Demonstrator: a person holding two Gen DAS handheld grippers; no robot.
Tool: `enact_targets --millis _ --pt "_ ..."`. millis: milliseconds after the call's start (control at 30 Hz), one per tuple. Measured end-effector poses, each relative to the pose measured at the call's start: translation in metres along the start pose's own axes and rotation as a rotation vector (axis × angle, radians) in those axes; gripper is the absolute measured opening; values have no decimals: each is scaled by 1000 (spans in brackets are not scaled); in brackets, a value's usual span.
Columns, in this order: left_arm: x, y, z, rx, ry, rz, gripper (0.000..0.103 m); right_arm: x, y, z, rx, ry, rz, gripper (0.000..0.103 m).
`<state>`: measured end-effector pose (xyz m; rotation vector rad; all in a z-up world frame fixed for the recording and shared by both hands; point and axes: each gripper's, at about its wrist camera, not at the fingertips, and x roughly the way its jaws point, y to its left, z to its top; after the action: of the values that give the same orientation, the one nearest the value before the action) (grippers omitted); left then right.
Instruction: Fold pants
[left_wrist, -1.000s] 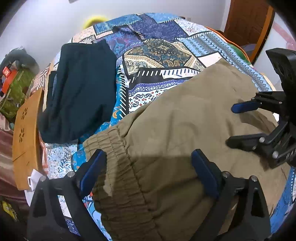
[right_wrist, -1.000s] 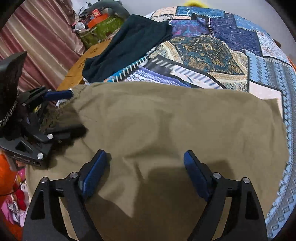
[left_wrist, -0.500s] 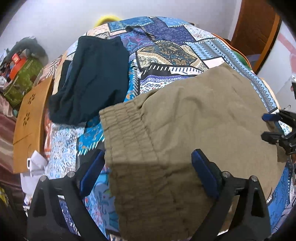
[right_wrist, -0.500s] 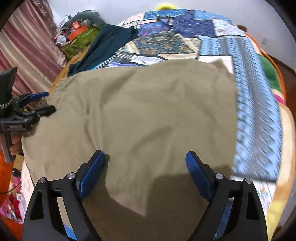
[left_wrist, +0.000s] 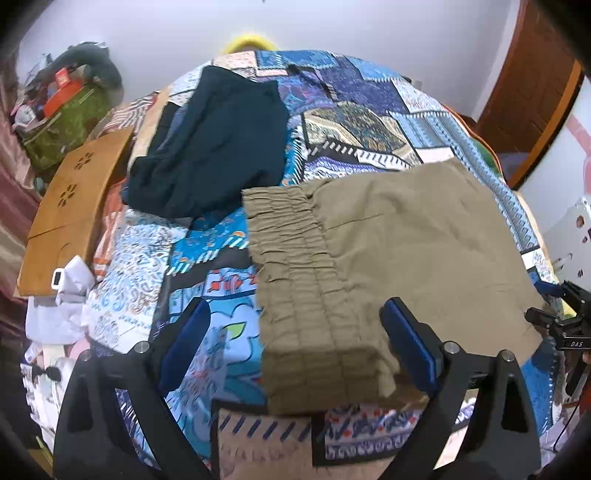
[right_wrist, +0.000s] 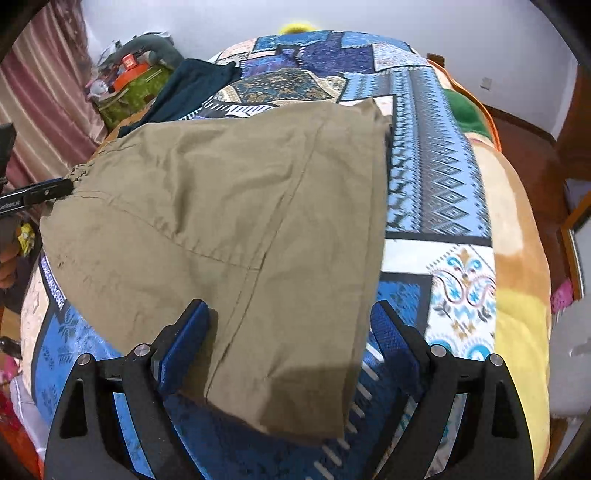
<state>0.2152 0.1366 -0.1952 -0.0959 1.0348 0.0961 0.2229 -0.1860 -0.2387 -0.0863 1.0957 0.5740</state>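
Olive khaki pants (left_wrist: 388, 251) lie folded flat on a patchwork bedspread (left_wrist: 207, 258), their gathered elastic waistband (left_wrist: 295, 280) toward the left. They also show in the right wrist view (right_wrist: 236, 221). My left gripper (left_wrist: 295, 347) is open and empty, hovering over the waistband's near corner. My right gripper (right_wrist: 288, 339) is open and empty over the near right end of the pants. Each gripper shows at the edge of the other's view.
A dark teal folded garment (left_wrist: 218, 144) lies at the back left of the bed. A wooden board (left_wrist: 70, 206) and clutter stand off the left side. An orange and yellow blanket (right_wrist: 517, 258) lies along the right edge.
Both grippers have pulled back and apart from the pants: the left drifted left toward the waistband end, the right toward the right end. The pants stay lying flat.
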Motion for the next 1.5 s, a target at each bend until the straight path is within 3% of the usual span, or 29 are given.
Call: enact_targets --millis 100,267,500,733,900,1100,1300,1367,1500 --pt "-21 6 -2 -35 -42 2 95 -9 2 4 3 -14 -4 87" --pt "-49 11 -6 -104 -99 -13 95 -40 16 23 -22 -143 -11 87" --pt "-52 0 -27 -142 -56 -121 95 -61 51 45 -59 -296 34 87" --pt "-38 -11 -53 -166 27 -176 95 -14 84 39 -135 -223 53 87" --pt "-25 -16 -62 -215 86 -282 95 14 93 28 -199 -142 26 87" --pt "-13 -23 -56 -211 78 -335 95 17 83 26 -141 -132 70 87" --pt "3 -9 -39 -304 66 -458 95 18 81 18 -100 -129 101 87" --pt "7 1 -33 -349 63 -486 89 18 80 18 -92 -128 109 87" --pt "15 9 -26 -378 62 -411 54 19 79 17 -86 -127 116 87"
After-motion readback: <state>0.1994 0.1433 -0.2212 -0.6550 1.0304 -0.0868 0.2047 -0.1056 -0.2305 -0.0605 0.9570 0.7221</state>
